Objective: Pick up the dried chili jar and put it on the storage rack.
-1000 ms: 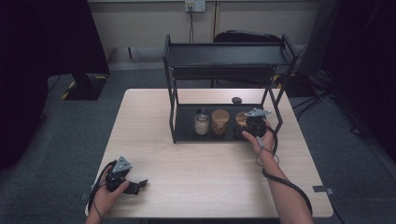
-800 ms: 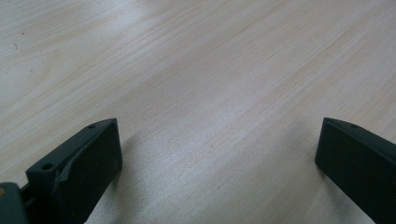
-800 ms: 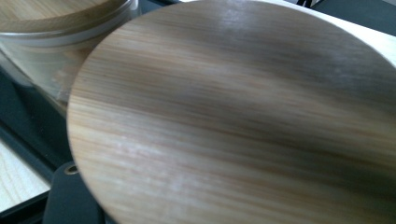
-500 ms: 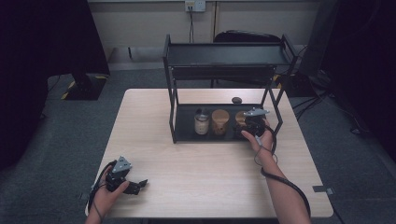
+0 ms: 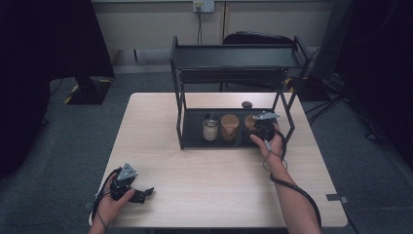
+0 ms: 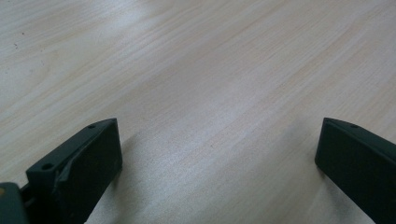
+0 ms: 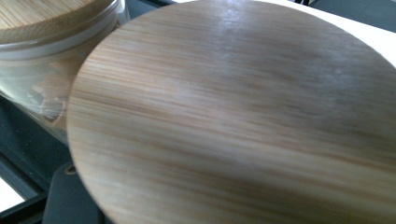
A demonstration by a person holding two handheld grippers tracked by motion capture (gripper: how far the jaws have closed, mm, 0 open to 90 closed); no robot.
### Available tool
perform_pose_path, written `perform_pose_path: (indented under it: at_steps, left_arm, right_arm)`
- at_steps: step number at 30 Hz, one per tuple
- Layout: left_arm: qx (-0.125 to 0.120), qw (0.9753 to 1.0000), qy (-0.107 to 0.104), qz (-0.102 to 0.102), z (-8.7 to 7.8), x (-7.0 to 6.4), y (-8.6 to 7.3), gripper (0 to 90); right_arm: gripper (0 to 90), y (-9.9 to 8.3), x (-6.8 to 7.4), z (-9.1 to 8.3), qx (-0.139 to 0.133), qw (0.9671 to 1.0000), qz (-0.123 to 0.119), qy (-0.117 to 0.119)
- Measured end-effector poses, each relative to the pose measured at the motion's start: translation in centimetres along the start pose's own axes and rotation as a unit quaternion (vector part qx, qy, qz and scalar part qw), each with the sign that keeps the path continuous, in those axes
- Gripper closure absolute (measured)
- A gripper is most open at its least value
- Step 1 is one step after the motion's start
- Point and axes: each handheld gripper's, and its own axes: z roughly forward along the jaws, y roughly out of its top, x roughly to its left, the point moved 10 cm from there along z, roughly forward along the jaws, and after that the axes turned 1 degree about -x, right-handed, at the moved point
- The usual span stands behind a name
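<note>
right gripper [image 5: 263, 127]: at the right-hand jar [image 5: 251, 122] on the lower shelf of the black rack [image 5: 234, 58]; bamboo lid [image 7: 243, 116] close before its camera; jaw state cannot be told. middle jar [image 5: 229, 126] just beside. left gripper [image 5: 139, 194]: jaws apart, low over the wooden table [image 5: 204, 185], holding nothing.

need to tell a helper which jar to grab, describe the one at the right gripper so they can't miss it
Find the black two-tier rack on the wooden table. Three jars stand on its bottom shelf; it is the rightmost jar, wooden-lidded, directly at the right gripper.
</note>
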Motion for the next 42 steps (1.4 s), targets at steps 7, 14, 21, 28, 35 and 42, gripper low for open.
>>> perform_pose_path:
  at_steps: [7,14,21,28,35,42]
  left_arm:
    - [0.000,1.0000,0.000,0.000,0.0,0.0,0.0,0.1]
    - [0.000,1.0000,0.000,0.000,0.0,0.0,0.0,0.1]
    - [0.000,1.0000,0.000,0.000,0.0,0.0,0.0,0.1]
    - [0.000,1.0000,-0.001,0.000,0.0,0.0,0.0,0.1]
    - [0.000,1.0000,-0.001,0.000,0.0,0.0,0.0,0.1]
    - [0.000,1.0000,-0.001,0.000,0.0,0.0,0.0,0.1]
  right_arm:
    - [25.3,0.1,-0.3,0.3,-0.006,0.9999,0.010,-0.008]
    - [25.2,0.2,-0.2,0.4,-0.003,0.9998,0.016,-0.014]
    - [21.4,0.3,-0.1,0.2,0.002,0.9996,0.019,-0.020]
    - [10.3,0.2,0.1,0.1,0.011,0.9993,0.027,-0.024]
    - [4.6,0.2,0.2,-0.3,0.011,0.9990,0.039,-0.018]
    - [2.6,0.3,0.3,-0.9,0.008,0.9988,0.047,-0.010]
